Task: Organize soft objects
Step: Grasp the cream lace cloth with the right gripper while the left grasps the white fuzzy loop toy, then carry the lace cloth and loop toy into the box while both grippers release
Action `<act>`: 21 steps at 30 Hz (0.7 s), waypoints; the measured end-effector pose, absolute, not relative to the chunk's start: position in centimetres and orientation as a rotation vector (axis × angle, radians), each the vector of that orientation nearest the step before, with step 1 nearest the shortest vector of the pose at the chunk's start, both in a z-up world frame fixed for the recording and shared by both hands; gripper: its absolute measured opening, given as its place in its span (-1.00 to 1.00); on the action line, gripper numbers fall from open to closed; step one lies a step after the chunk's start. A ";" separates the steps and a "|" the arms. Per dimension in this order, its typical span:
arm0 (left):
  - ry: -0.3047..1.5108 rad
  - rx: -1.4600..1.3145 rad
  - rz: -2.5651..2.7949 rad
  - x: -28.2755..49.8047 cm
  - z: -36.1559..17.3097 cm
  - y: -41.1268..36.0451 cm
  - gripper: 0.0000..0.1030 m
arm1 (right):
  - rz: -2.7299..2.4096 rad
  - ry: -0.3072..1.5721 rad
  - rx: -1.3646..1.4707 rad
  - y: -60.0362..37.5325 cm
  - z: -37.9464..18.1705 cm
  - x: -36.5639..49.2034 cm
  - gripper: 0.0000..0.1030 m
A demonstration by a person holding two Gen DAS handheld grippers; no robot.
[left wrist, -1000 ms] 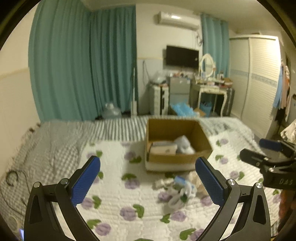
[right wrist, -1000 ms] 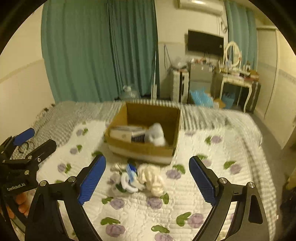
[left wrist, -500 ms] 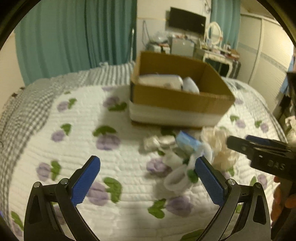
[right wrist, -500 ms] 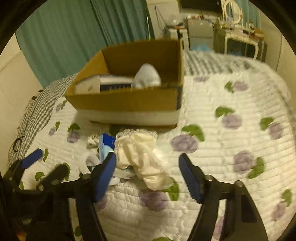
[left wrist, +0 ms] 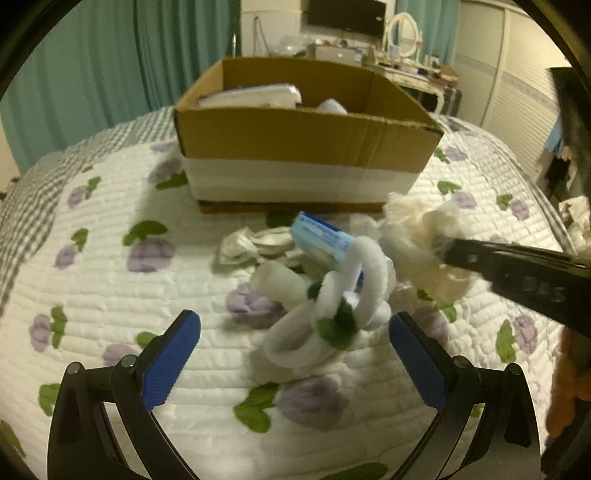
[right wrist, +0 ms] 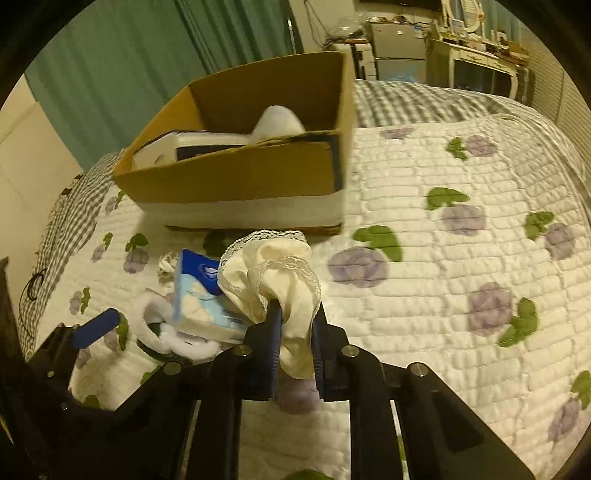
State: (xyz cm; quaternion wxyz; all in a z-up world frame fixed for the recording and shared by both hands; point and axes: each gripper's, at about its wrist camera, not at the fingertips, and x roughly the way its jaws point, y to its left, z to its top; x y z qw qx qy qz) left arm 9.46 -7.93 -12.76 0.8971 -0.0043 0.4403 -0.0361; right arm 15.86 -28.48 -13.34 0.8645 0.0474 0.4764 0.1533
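A cardboard box stands on the floral quilt with white soft items inside. In front of it lies a pile: a cream lacy cloth, a blue tissue pack, white fuzzy rings with green bits, and a small white cloth. My right gripper is shut on the cream cloth; it also shows in the left wrist view. My left gripper is open, just short of the fuzzy rings; one of its fingers shows in the right wrist view.
The quilt covers the bed, with a grey checked blanket at the left and far edges. Teal curtains, a dresser with a mirror and a wardrobe stand beyond the bed.
Both grippers have moved down and in towards the pile. My right gripper has shut on the cream cloth. My left gripper stays open and is closer to the fuzzy rings.
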 end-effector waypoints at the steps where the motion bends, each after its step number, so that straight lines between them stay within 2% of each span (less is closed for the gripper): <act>1: 0.923 -0.009 -0.075 9.7 -13.1 -8.1 0.75 | 0.310 0.992 0.099 -28.9 -13.1 15.7 -0.72; 4: 0.965 -0.017 -0.092 10.4 -14.1 -8.5 0.40 | 0.302 0.982 0.098 -29.4 -12.6 15.5 -0.72; 5: 0.972 -0.019 -0.104 10.4 -14.3 -8.5 0.11 | 0.302 0.981 0.103 -29.6 -12.6 15.5 -0.72; 6: 0.976 -0.019 -0.116 10.4 -14.4 -8.6 -0.03 | 0.305 0.983 0.110 -29.7 -12.7 15.6 -0.72; 8: 0.975 -0.019 -0.144 10.3 -14.4 -8.7 -0.10 | 0.308 0.992 0.117 -29.9 -13.0 15.6 -0.72; 9: 0.968 -0.018 -0.150 10.2 -14.3 -8.8 -0.27 | 0.308 0.993 0.119 -29.9 -13.1 15.5 -0.72; 10: 0.963 -0.019 -0.157 10.0 -14.2 -8.7 -0.33 | 0.310 0.996 0.123 -29.9 -13.2 15.5 -0.72; 17: 0.930 -0.008 -0.163 8.3 -12.3 -8.0 -0.47 | 0.304 0.984 0.111 -29.9 -12.1 14.1 -0.75; 21: 0.899 0.007 -0.157 7.1 -10.3 -7.4 -0.47 | 0.303 0.957 0.087 -29.7 -10.3 12.6 -0.75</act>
